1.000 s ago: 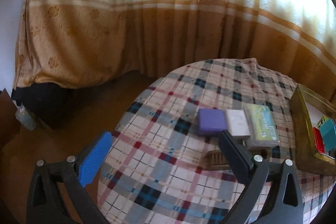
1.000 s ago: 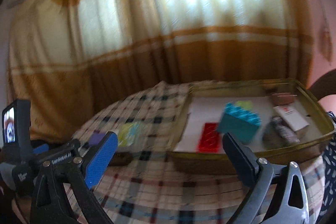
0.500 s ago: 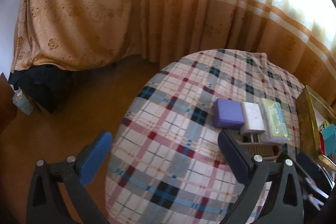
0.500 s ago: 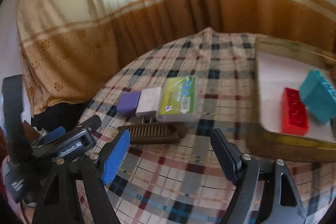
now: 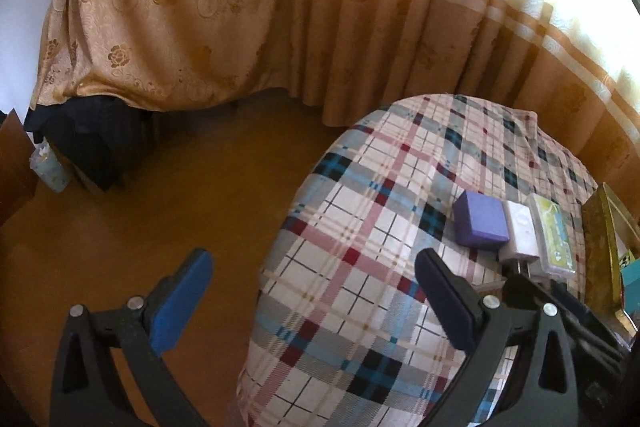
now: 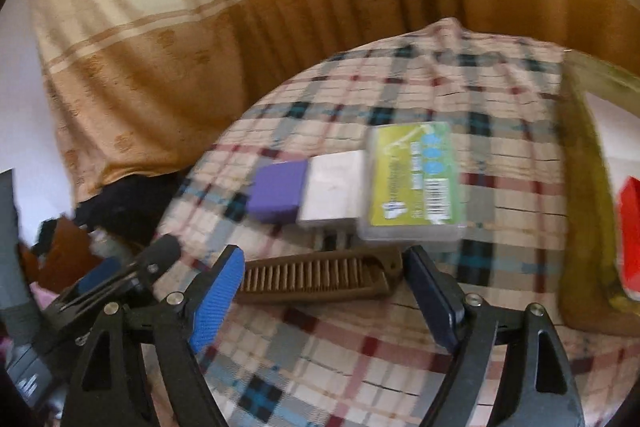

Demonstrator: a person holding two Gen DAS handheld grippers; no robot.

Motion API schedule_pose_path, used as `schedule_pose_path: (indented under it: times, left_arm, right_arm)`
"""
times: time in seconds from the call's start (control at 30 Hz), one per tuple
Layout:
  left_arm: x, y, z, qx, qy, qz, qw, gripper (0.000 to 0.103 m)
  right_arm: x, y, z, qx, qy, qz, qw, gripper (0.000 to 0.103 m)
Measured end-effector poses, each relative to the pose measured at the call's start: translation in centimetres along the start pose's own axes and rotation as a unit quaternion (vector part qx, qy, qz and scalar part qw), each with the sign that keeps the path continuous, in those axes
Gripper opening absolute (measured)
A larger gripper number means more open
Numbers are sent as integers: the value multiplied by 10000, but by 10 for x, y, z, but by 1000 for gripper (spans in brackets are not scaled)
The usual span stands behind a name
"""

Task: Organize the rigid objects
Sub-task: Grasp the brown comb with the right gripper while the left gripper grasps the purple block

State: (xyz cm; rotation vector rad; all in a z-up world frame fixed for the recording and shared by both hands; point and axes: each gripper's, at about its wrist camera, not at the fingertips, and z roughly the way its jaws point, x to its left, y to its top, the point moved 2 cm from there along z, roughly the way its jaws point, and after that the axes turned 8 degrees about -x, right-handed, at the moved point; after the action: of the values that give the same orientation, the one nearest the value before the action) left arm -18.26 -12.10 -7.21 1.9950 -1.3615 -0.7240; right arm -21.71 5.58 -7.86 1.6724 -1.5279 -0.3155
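A brown comb (image 6: pixel 316 277) lies on the plaid tablecloth (image 6: pixel 400 367), just in front of my right gripper (image 6: pixel 326 285), which is open with a finger near each end of the comb. Behind the comb sit a purple block (image 6: pixel 278 195), a white charger (image 6: pixel 334 191) and a clear case with a green label (image 6: pixel 414 181) in a row. They also show in the left wrist view: purple block (image 5: pixel 480 219), charger (image 5: pixel 520 233), case (image 5: pixel 554 239). My left gripper (image 5: pixel 316 293) is open and empty at the table's left edge.
A gold-rimmed tray (image 6: pixel 580 187) stands at the right with a red brick (image 6: pixel 630 235) in it; its rim shows in the left wrist view (image 5: pixel 600 243). Curtains (image 5: pixel 320 27) hang behind. Floor (image 5: pixel 160 207) drops off left of the round table.
My right gripper has swung left from the tray and come down close over the comb. My left gripper has drawn back to the left, off the table's edge.
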Motion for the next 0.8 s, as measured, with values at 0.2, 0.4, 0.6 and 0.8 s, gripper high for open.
schedule_pose_path:
  times: [0.2,0.4,0.6,0.8]
  left_arm:
    - [4,-1,0,26,-45,-72,10000,101]
    - [3,1,-1,5,135,-41,9999,101]
    - [23,4,-17,-412,541,-422,9968,101]
    - [53,14,-28,-556,775,-745,9926,101]
  right_arm:
    - [-3,-9,-10,593,1360,371,9882,83]
    - [-4,-8,-41,322,1111,-299,9928,83]
    - [29,-3,-36,-46,724,-1630,9840,82]
    - [55,-11,5,481,1027,-2233,9681,67]
